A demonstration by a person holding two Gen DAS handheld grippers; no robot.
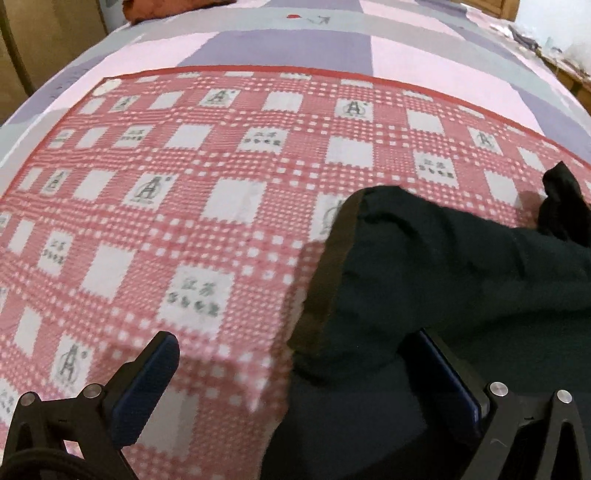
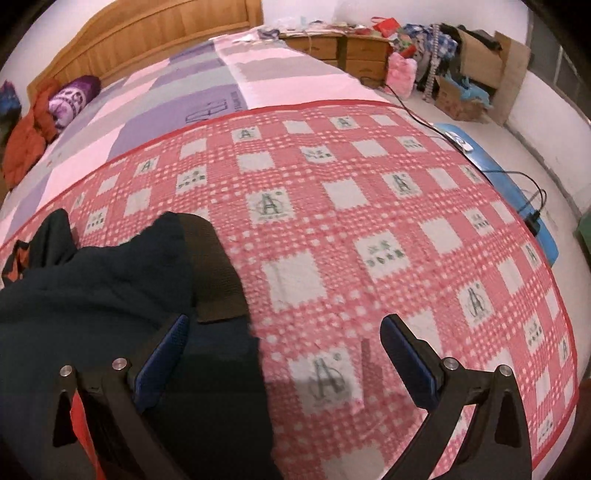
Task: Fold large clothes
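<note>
A dark, almost black garment [image 1: 443, 280] with a brown band along its edge lies bunched on the red-and-white checked blanket [image 1: 184, 184]. In the left wrist view it fills the lower right, and my left gripper [image 1: 295, 354] is open, its right finger under or against the cloth's edge. In the right wrist view the garment [image 2: 92, 280] lies at the lower left with its brown band [image 2: 218, 266] turned up. My right gripper [image 2: 284, 336] is open, its left finger at the cloth's edge, its right finger over the bare blanket [image 2: 369, 221].
The blanket lies on a bed with a pink, purple and grey sheet [image 2: 184, 81] and a wooden headboard [image 2: 147, 29]. An orange garment and purple pillow [image 2: 74, 96] sit near the headboard. Wooden drawers [image 2: 343, 51], cardboard boxes and clutter stand beyond. A blue mat [image 2: 517, 192] with cables lies on the floor.
</note>
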